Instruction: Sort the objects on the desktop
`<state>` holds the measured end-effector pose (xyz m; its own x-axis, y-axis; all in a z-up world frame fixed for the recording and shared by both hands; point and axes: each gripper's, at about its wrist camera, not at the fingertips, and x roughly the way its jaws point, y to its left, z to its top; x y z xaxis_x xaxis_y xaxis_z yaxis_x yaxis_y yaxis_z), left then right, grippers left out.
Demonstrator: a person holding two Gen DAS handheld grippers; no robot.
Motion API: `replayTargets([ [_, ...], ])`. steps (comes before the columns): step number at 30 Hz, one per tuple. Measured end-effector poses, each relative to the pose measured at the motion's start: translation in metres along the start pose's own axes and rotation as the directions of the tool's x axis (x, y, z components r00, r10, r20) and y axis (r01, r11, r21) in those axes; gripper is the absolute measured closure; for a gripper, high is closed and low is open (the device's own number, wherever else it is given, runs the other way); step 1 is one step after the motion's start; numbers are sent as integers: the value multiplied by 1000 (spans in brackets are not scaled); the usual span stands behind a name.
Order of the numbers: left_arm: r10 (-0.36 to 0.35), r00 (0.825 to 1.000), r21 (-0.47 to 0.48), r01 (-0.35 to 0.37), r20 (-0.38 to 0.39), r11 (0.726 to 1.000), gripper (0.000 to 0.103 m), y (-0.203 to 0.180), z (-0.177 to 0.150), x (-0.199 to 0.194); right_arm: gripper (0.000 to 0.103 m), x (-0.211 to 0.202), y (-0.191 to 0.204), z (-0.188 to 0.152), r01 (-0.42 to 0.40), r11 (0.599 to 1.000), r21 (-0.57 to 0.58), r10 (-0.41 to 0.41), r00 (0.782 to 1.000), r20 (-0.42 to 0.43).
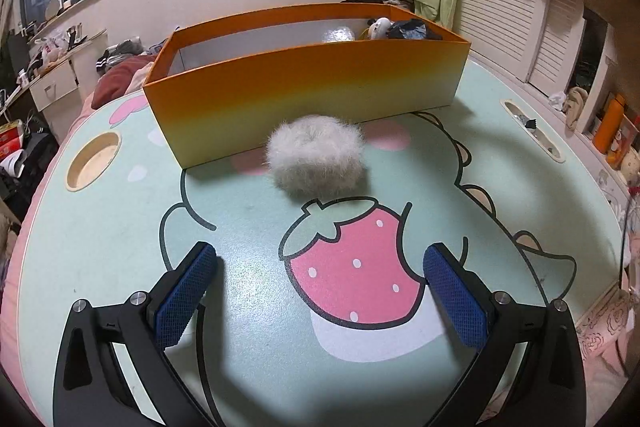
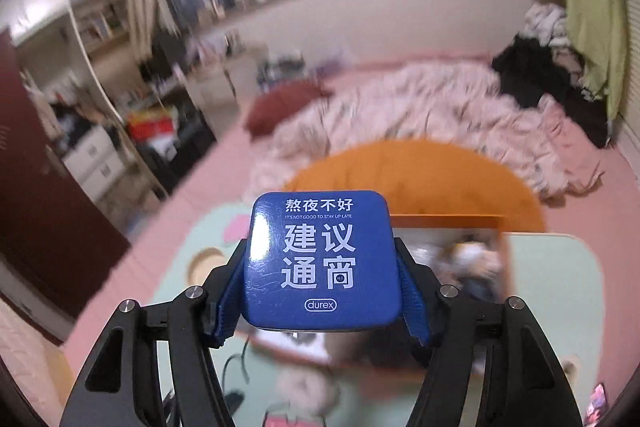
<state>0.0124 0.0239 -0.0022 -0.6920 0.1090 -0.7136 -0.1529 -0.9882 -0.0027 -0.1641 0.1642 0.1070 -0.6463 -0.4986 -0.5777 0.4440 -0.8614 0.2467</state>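
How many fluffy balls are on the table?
1. The fluffy ball sits on the table, just in front of the orange box. More could hide inside the box, where I can't see everything.

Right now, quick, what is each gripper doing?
Left gripper: open, holding nothing, above the table.
Right gripper: fingers closed on a blue tin, lifted up.

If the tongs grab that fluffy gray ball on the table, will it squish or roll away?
The fluffy ball would probably squish, since its long loose fur looks soft. It likely weighs little for its size. It looks slightly flattened against the table, so it may slide rather than roll, and the orange box close behind should stop it.
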Motion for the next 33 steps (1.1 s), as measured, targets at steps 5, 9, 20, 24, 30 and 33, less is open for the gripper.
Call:
replayTargets([
  [5, 1, 1000, -2, -1, -3, 1000, 0, 1, 0, 1, 37, -18, -22, -67, 120, 993, -1, -120, 989, -90],
  [9, 0, 1000, -1, 0, -3, 1000, 0, 1, -1, 0, 37, 22, -18, -107, 243, 968, -58, -250, 952, -174],
  [20, -1, 1000, -1, 1, -2, 1000, 0, 3, -1, 2, 13, 13, -14, -131, 257, 965, -57, -259, 965, -39],
  [24, -2, 1000, -1, 2, -2, 1000, 0, 3, -1, 2, 13, -11, -21, -150, 275, 961, -41, -276, 960, -41],
  [30, 6, 1000, -1, -6, -3, 1000, 0, 5, -1, 2, 0, -17, -34, -179, 341, 939, -34, -343, 937, -70],
  [33, 10, 1000, -8, -10, -4, 1000, 0, 6, -1, 1, 0, -13, -28, -180, 369, 928, -49, -372, 926, -63],
])
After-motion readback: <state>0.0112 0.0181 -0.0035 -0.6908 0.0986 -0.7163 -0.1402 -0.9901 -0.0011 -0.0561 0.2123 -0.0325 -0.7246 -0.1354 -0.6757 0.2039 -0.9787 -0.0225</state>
